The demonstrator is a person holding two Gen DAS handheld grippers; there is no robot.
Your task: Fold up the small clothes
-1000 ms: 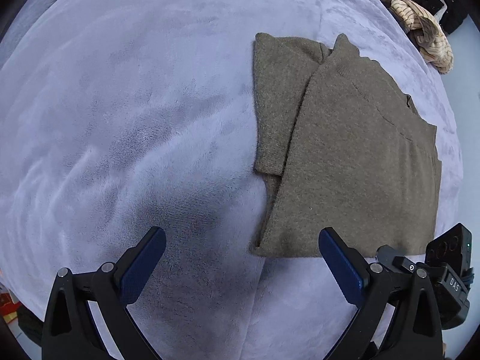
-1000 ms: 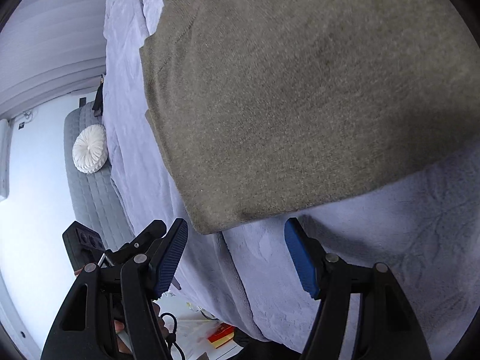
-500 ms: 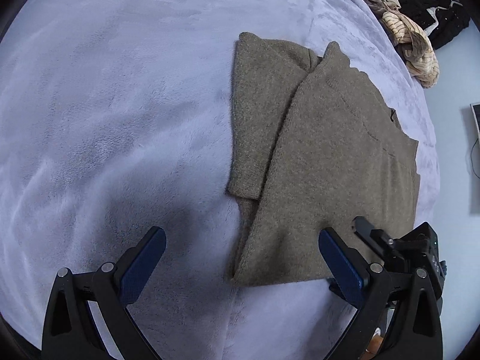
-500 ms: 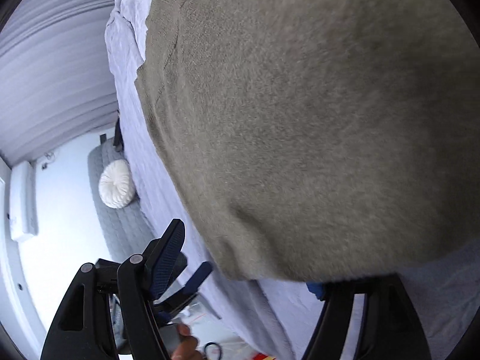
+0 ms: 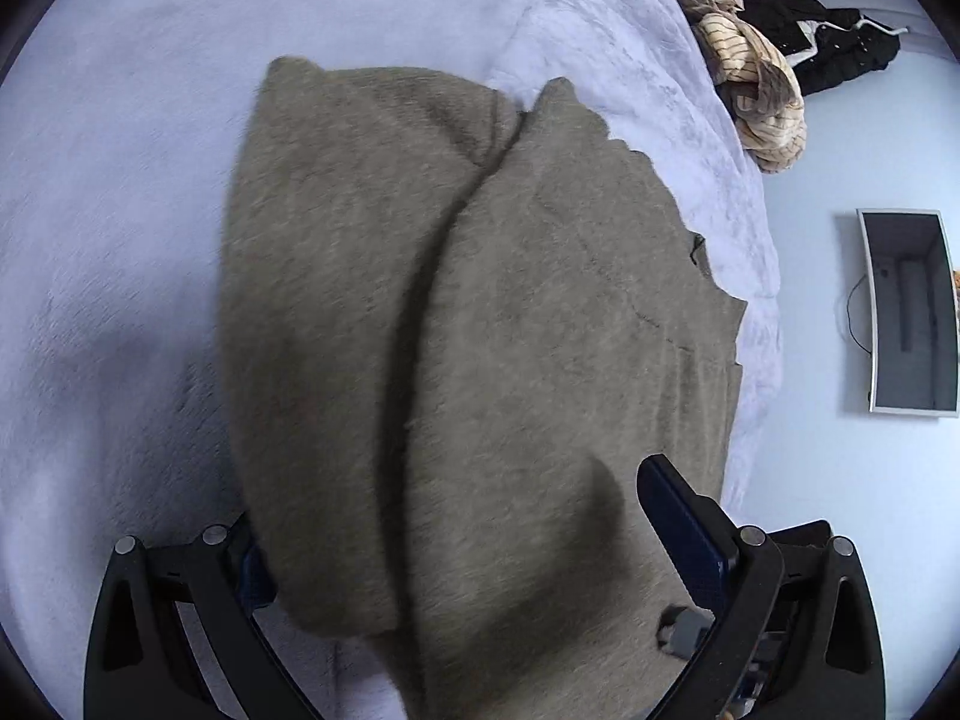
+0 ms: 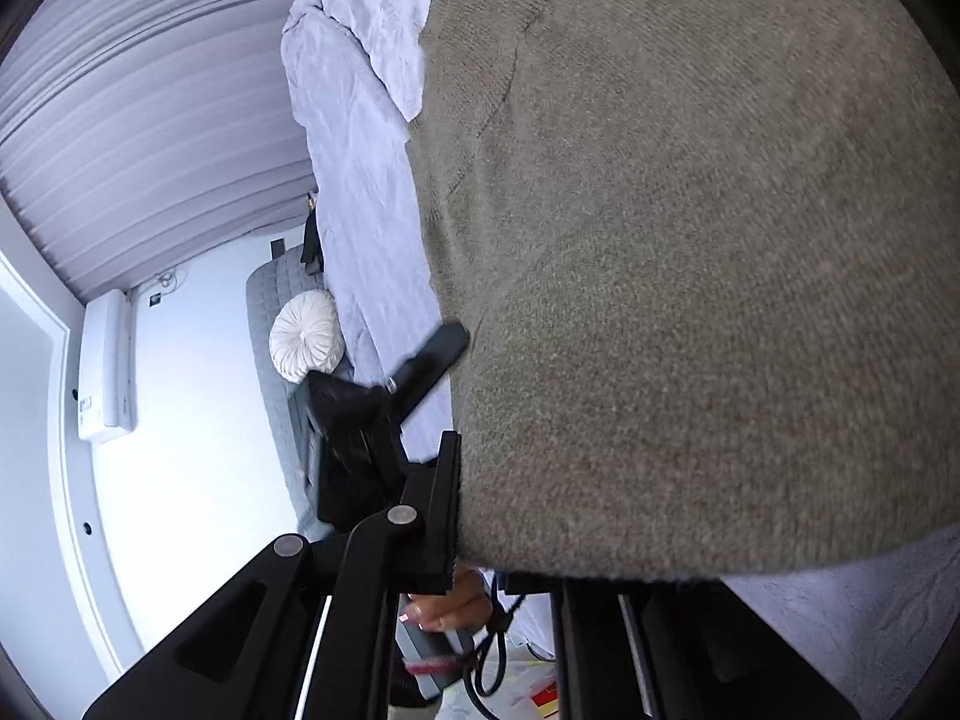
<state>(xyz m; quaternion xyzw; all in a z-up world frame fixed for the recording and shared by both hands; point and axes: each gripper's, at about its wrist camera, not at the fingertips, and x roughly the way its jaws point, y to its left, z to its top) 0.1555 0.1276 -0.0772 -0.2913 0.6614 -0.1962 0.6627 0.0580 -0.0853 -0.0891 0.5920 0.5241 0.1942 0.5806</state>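
Observation:
An olive-brown knitted sweater (image 5: 480,330) lies partly folded on the lilac bedspread (image 5: 120,240), one sleeve folded over its body. My left gripper (image 5: 474,546) stands open with the sweater's near edge between its fingers; the cloth covers the left finger. In the right wrist view the sweater (image 6: 690,270) fills most of the frame. My right gripper (image 6: 510,564) has its fingers drawn close on the sweater's near hem, which hides the tips.
A heap of striped beige and black clothes (image 5: 774,78) lies at the far right corner of the bed. A wall screen (image 5: 912,312) is beyond the bed edge. A grey seat with a white round cushion (image 6: 306,336) stands on the right gripper's left.
Both grippers have moved forward onto the sweater's near edge. The right gripper has closed from wide open onto the hem. The left gripper stays open with cloth between its fingers.

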